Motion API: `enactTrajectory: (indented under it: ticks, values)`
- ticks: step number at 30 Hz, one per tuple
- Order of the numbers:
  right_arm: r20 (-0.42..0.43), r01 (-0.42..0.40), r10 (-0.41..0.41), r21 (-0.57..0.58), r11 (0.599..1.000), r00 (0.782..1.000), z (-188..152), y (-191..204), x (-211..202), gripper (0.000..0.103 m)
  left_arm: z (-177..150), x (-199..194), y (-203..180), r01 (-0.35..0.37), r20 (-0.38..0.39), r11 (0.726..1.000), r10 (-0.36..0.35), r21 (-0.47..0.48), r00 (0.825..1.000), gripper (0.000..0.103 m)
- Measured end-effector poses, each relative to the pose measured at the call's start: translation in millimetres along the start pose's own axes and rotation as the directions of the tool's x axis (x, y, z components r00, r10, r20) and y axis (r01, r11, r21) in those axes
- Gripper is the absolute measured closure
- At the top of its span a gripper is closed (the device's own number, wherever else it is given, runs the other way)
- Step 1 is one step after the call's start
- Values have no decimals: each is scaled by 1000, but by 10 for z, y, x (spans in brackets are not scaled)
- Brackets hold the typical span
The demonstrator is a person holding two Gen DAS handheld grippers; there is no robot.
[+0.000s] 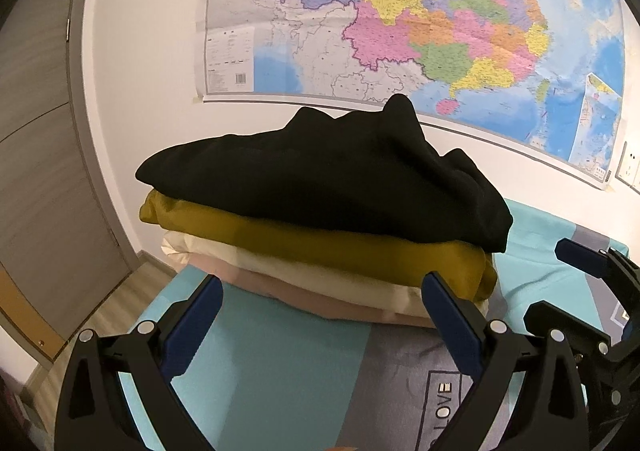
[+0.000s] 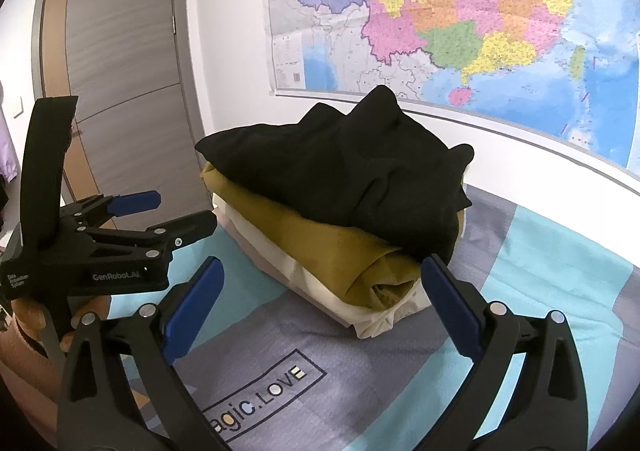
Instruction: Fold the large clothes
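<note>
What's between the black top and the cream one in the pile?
A mustard-yellow garment lies folded between the black garment and the cream garment; both wrist views show it.

A bed [image 2: 540, 283] covered in a sheet of teal and grey blocks, printed with a boxed "LOVE" label [image 2: 264, 391], carried a stack of folded clothes [image 2: 320, 243] near the wall. A pale pink garment [image 1: 320, 299] lay directly on the sheet at the bottom, with cream [image 1: 280, 263], mustard [image 1: 360, 247] and black [image 1: 320, 179] pieces piled above it.
</note>
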State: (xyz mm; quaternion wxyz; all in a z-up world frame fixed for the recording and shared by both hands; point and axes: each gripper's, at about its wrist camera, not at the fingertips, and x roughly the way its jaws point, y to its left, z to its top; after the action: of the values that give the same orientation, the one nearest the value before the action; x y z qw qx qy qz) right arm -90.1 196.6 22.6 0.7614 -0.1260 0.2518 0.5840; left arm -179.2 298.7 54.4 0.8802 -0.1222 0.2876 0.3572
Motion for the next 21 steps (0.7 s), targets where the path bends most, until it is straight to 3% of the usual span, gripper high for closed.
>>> enactTrajectory:
  ticks: [21]
  values:
    - [15, 6, -6, 19, 1000, 1000, -176, 27, -194, 6, -147, -190, -103, -1, 17, 1000, 1, 9, 1000, 7]
